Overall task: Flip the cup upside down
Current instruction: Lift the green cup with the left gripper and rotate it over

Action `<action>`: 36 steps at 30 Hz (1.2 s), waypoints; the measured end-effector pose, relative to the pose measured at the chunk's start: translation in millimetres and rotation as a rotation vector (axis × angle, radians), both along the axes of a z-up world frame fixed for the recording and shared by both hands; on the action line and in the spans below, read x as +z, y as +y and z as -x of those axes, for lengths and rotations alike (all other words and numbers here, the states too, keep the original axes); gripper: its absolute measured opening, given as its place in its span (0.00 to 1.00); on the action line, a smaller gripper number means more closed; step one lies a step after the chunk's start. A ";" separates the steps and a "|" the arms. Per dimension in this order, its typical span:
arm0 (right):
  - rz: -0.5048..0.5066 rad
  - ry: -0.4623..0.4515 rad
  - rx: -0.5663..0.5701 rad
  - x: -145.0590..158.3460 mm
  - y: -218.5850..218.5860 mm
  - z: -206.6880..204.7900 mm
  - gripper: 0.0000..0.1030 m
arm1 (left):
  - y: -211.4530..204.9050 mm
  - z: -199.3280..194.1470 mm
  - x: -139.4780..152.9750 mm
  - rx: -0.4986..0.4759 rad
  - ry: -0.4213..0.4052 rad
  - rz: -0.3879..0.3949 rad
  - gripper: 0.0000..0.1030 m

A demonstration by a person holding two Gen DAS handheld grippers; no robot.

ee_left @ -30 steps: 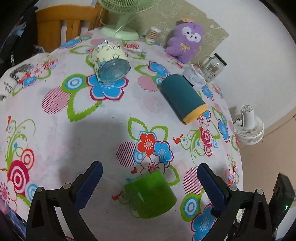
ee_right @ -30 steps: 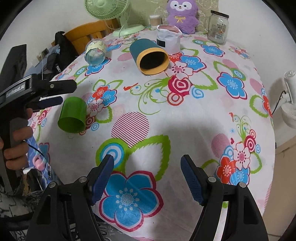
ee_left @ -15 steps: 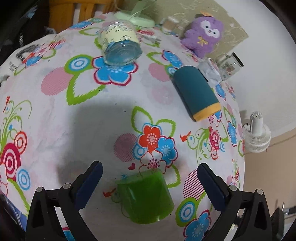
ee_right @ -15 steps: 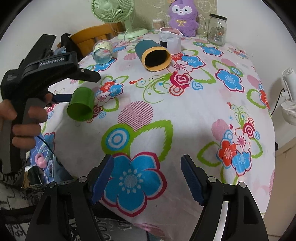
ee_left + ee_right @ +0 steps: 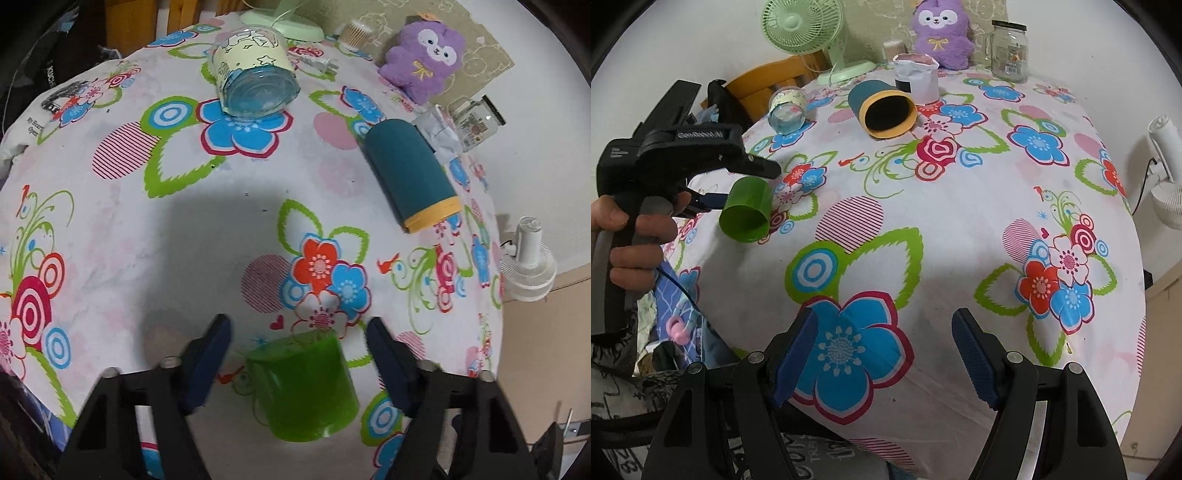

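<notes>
The green cup (image 5: 303,387) is lying on its side near the table's edge, on the flowered tablecloth (image 5: 110,229). In the left wrist view the left gripper (image 5: 298,360) is straddling it, blue pads (image 5: 210,360) standing apart on either side, not touching its walls as far as the angle shows. Only the right wrist view is showing the cup's open mouth (image 5: 744,225), facing away from the hand (image 5: 631,229) holding that tool. The right gripper (image 5: 882,356) is hanging open over a blue flower, well apart from the cup. Farther back a teal cup (image 5: 884,107) and a glass jar (image 5: 255,83) are lying on their sides.
</notes>
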State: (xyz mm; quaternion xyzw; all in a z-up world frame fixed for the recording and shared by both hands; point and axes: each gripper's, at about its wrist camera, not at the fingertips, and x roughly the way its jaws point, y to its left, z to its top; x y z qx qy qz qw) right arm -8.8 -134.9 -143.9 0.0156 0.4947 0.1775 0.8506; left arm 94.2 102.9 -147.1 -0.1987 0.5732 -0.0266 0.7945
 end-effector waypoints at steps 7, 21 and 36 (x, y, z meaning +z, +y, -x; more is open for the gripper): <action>-0.003 0.002 -0.012 0.0 -1.2 1.1 0.75 | -4.6 1.6 1.5 -0.034 -0.020 -0.024 0.51; -0.019 -0.007 0.000 2.4 6.8 2.3 0.75 | -4.0 6.2 21.1 -0.060 -0.090 -0.056 0.37; -0.033 -0.012 0.012 2.1 15.8 -0.2 0.75 | 10.0 24.0 21.0 0.008 -0.070 0.003 0.95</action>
